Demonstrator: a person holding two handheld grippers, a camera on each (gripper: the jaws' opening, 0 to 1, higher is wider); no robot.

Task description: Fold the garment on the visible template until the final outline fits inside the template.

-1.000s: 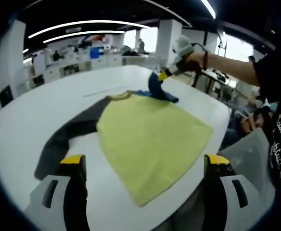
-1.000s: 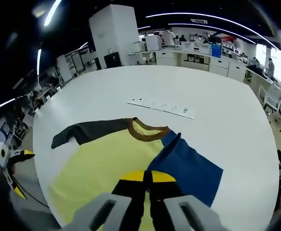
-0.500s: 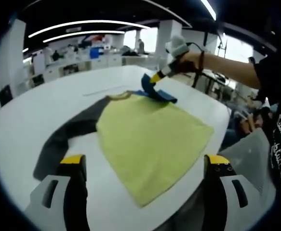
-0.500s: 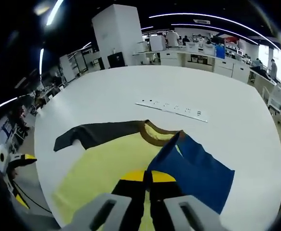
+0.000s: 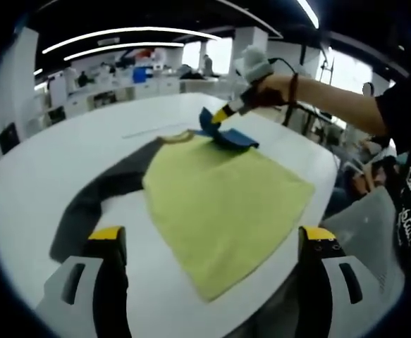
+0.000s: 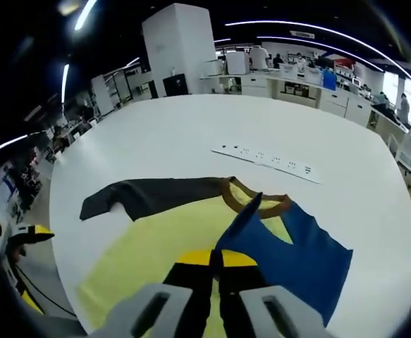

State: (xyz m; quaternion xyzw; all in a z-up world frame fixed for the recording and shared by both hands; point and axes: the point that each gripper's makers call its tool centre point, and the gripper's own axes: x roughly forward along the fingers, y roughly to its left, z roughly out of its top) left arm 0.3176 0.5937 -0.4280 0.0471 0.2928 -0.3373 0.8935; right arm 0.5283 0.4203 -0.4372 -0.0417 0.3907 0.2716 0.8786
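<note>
The white table (image 6: 191,134) carries my garment (image 5: 223,204), a yellow-bodied shirt lying flat with its long axis running from the hem nearest my left gripper (image 5: 209,271) up to the brown collar (image 6: 256,201) at twelve o'clock. Its dark grey sleeve (image 6: 152,196) stretches toward nine o'clock in the right gripper view. My right gripper (image 6: 216,271) is pinched tight on the blue sleeve (image 6: 290,246), which I hold raised above the yellow body near the collar; since a second ago I have carried it farther in over the collar. My left gripper's jaws stand wide apart, holding nothing. My right forearm (image 5: 332,95) reaches out level over the table from two o'clock in the left gripper view. A white strip (image 6: 268,158) lies beyond the collar.
</note>
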